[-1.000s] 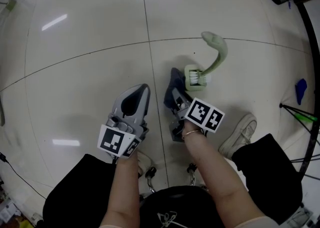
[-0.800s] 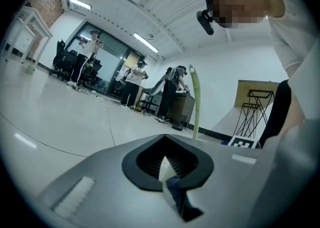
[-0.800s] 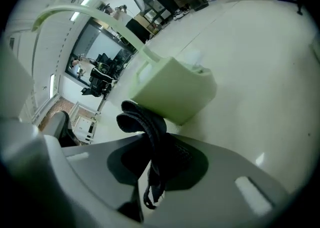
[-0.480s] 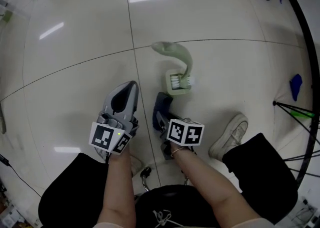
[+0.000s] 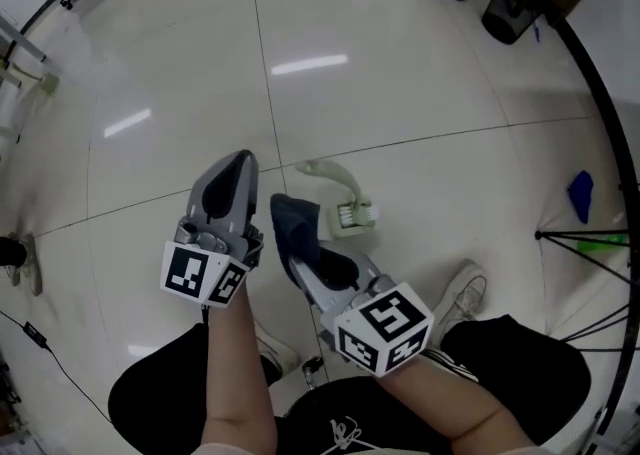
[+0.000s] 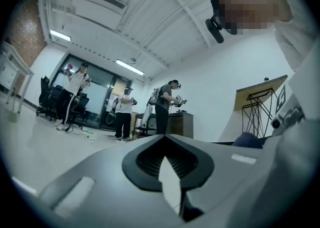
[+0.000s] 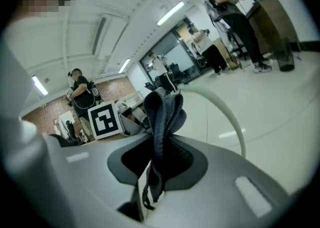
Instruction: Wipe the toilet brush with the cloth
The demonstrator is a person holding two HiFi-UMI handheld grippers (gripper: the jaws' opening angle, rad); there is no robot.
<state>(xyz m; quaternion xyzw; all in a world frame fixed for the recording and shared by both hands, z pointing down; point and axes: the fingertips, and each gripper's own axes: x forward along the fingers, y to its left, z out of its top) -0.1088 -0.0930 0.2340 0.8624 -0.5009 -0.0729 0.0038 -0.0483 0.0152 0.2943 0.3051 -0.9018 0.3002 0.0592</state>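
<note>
Navy cloth (image 5: pixel 297 223) (one) in right gripper (image 5: pixel 305 265); one brush (image 5: pixel 351 211).

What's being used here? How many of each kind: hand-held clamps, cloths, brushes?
Grippers: 2, the left gripper and the right gripper
Cloths: 1, a dark blue cloth pinched in the right gripper
Brushes: 1, a pale green toilet brush
Total: 4

A: Which parts of the pale green, curved-handled plastic toilet brush (image 5: pixel 343 181) go unseen?
B: Head view: bristles too small to resolve. Right gripper view: handle arc ends behind a grey finger (image 7: pixel 240 174); brush head concealed.
A: The dark blue fabric cloth (image 5: pixel 296 223)?
B: Lower end buried between the right gripper's (image 5: pixel 300 259) fingers.
</note>
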